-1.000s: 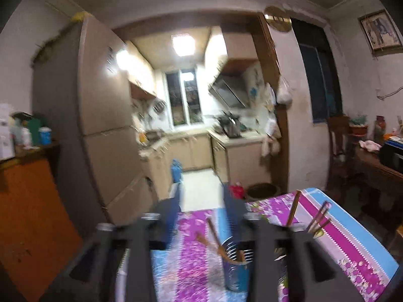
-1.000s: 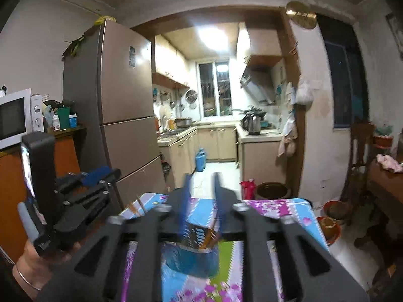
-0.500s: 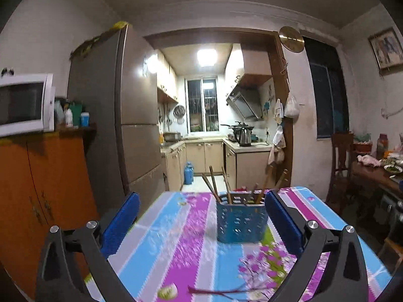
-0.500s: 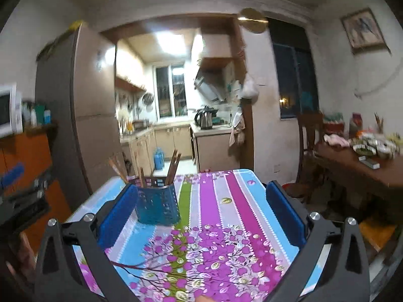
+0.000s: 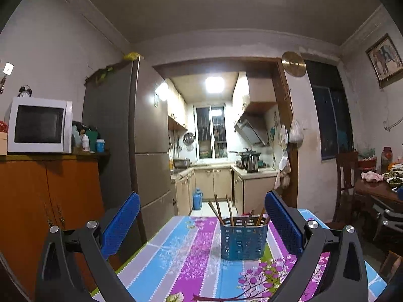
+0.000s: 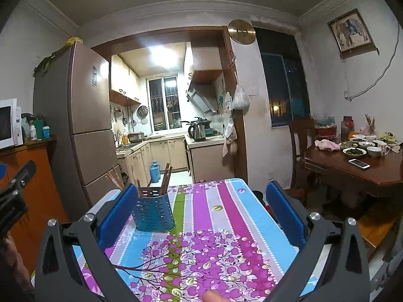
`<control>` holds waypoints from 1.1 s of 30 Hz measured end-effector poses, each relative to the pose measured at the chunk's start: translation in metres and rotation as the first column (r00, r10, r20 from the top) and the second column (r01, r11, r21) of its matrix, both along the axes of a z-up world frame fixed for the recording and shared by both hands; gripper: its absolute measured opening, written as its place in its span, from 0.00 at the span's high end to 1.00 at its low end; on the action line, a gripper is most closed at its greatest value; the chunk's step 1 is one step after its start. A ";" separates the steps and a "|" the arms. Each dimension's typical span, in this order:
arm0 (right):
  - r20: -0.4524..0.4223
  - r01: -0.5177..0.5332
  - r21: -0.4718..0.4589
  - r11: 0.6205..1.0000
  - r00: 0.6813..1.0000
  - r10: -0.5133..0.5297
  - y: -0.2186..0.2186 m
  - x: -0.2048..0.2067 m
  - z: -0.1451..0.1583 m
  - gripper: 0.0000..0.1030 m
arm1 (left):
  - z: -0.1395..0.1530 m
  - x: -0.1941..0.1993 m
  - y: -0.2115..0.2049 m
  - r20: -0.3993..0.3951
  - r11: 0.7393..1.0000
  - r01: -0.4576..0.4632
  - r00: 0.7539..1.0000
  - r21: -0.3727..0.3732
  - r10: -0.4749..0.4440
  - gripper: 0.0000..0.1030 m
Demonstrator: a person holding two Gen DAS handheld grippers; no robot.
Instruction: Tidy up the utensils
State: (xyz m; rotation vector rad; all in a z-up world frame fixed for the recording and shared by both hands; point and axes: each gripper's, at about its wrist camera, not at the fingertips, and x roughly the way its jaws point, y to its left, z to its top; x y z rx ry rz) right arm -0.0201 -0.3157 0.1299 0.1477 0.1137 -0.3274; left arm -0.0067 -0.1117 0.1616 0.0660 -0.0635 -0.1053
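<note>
The left gripper (image 5: 201,222) is standing fully spread with nothing between its blue pads (image 5: 120,224); its jaws have just been opening. The right gripper (image 6: 200,211) is likewise spread wide and empty, its jaws also having just been opening. The blue perforated holder (image 5: 243,237) is standing upright on the floral tablecloth (image 6: 221,226), toward the table's far end, well apart from both grippers. The chopsticks (image 5: 218,210) are leaning inside the holder at mixed angles, tips up. Judging from this, both tools are being held back and released so that the holder stays undisturbed and in clear view.
</note>
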 end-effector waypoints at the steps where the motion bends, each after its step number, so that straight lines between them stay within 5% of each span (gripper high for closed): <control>1: 0.000 -0.002 0.002 1.000 1.000 0.002 0.000 0.000 0.000 0.05 | 0.001 -0.002 -0.001 0.010 1.000 -0.003 1.000 0.002 0.003 0.03; 33: -0.025 -0.006 -0.088 0.996 1.000 0.004 0.022 0.004 0.000 0.05 | 0.004 -0.010 0.002 0.062 1.000 -0.023 0.998 -0.001 0.023 0.03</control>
